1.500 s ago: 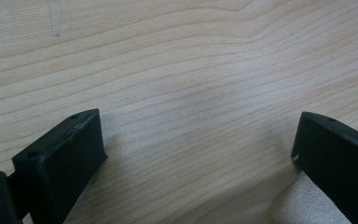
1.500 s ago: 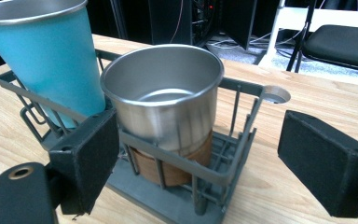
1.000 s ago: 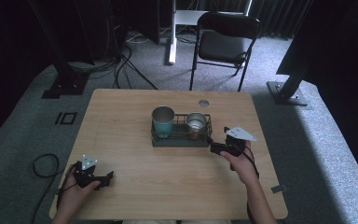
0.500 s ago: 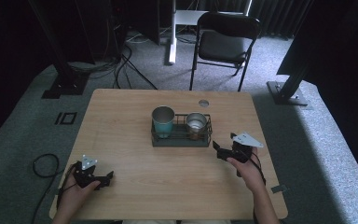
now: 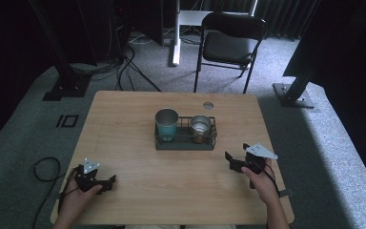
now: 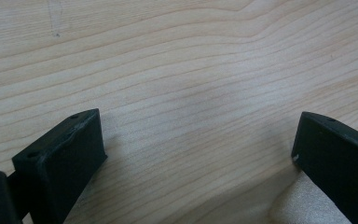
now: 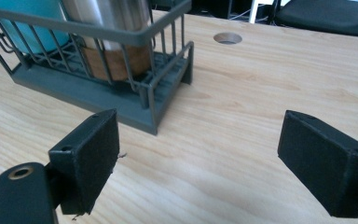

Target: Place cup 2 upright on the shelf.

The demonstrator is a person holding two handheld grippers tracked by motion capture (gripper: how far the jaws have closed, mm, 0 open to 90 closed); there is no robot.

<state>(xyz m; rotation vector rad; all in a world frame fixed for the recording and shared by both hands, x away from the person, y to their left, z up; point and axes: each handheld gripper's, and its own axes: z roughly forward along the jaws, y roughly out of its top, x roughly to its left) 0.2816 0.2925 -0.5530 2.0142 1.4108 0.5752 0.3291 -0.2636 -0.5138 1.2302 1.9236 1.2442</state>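
With both claws empty and spread wide, the right claw (image 5: 232,163) near the rack (image 5: 186,143) holding the steel cup (image 5: 200,128) should approach level and straddle that cup squarely, while the left claw (image 5: 106,182) rests low on the table (image 5: 124,119).

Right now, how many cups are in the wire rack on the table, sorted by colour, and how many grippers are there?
Teal cup: 1
Steel cup with a brown band: 1
Wire rack: 1
Grippers: 2, left gripper and right gripper, both open and holding nothing
Total: 5
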